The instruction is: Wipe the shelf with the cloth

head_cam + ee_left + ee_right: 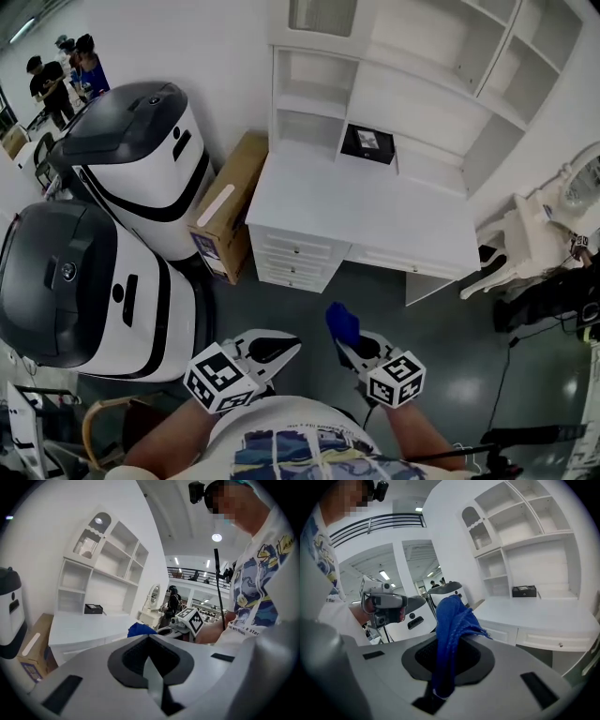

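Blue cloth (450, 634); white shelf (412, 103); black box (367, 142); brown carton (230, 202).

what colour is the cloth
Blue; the cloth shows best in the right gripper view.

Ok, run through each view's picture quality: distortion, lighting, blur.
Head view: wide-angle bending, the white shelf unit leans outward, light bright and even. Left gripper view: fisheye with dark rounded corners, a ceiling lamp glares. Right gripper view: same dark fisheye corners; the blue cloth is sharp, the shelf unit behind looks washed out.
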Action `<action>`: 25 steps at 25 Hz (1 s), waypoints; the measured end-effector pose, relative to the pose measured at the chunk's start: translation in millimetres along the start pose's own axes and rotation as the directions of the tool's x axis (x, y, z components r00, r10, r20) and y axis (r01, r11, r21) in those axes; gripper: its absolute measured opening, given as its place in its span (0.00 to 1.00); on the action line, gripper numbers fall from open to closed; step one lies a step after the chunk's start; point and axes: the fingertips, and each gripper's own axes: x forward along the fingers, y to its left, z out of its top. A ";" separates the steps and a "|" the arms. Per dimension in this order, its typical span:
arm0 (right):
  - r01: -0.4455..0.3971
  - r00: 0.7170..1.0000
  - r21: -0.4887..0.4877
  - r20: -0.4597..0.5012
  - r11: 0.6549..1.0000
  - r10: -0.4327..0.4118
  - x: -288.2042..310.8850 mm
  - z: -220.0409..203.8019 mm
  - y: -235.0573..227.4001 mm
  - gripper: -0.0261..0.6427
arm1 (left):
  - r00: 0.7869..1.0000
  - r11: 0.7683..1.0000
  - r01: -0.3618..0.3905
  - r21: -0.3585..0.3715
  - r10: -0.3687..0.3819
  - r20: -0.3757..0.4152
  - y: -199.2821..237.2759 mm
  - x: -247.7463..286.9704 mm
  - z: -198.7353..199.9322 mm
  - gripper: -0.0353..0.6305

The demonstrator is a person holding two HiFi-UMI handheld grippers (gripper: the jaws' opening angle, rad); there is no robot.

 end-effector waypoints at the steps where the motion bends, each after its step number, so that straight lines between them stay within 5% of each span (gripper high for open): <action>1: 0.001 1.000 -0.001 0.003 1.000 -0.001 12.5 8.6 2.7 0.14 | 1.000 1.000 -0.002 0.001 0.002 0.001 11.0 -8.7 2.2 0.06; 12: -0.025 0.999 -0.086 -0.040 0.996 0.022 116.1 62.8 29.7 0.14 | 0.996 0.998 -0.053 -0.027 0.055 0.076 105.6 -77.6 10.4 0.06; 25: -0.051 0.998 -0.113 -0.026 0.992 0.049 212.5 139.7 -64.6 0.14 | 0.989 0.989 -0.138 -0.062 0.141 0.054 220.1 -52.6 48.0 0.06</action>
